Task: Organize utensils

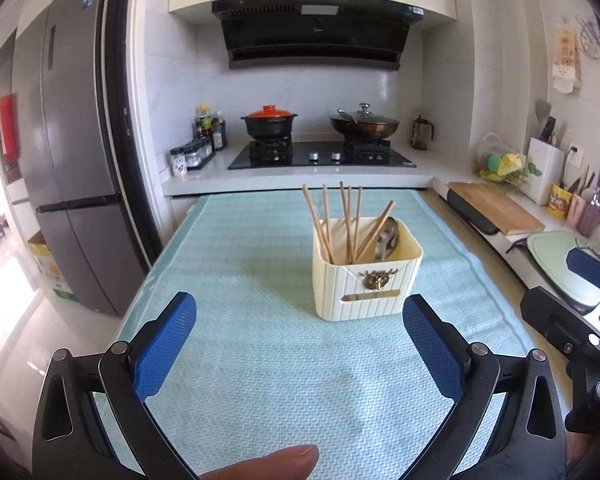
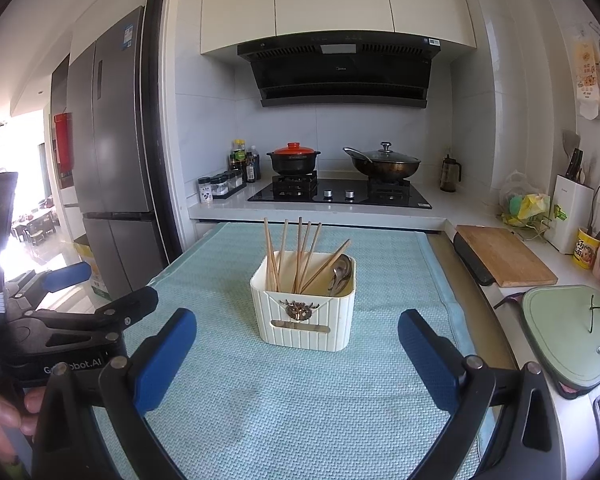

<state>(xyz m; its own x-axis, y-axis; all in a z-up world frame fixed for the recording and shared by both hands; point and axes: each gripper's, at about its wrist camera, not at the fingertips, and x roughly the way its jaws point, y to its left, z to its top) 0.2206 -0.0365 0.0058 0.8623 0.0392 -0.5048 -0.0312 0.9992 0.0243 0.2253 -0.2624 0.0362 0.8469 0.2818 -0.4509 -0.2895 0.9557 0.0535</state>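
On the pale green mat (image 1: 260, 380) that covers the table stands one cream ribbed holder (image 1: 366, 276), upright, with a small brass ornament on its front face. Six wooden chopsticks (image 1: 346, 224) stand in its left part, leaning at slightly different angles, and metal spoons (image 1: 386, 240) lie against its right inner wall; they overlap too much to count.

From the left wrist view, the left gripper (image 1: 300, 344) is spread wide, its two blue pads well apart, holding nothing and touching nothing; the holder sits beyond the pads, a little right of centre. A fingertip (image 1: 276, 462) shows at the bottom edge.

From the right wrist view, the right gripper (image 2: 298, 354) is likewise wide apart and empty, with the holder beyond it and roughly centred between the two pads. The other gripper appears at the left edge of this view.

Behind the table, two lidded pots sit on the stove (image 2: 340, 194), one on each burner.
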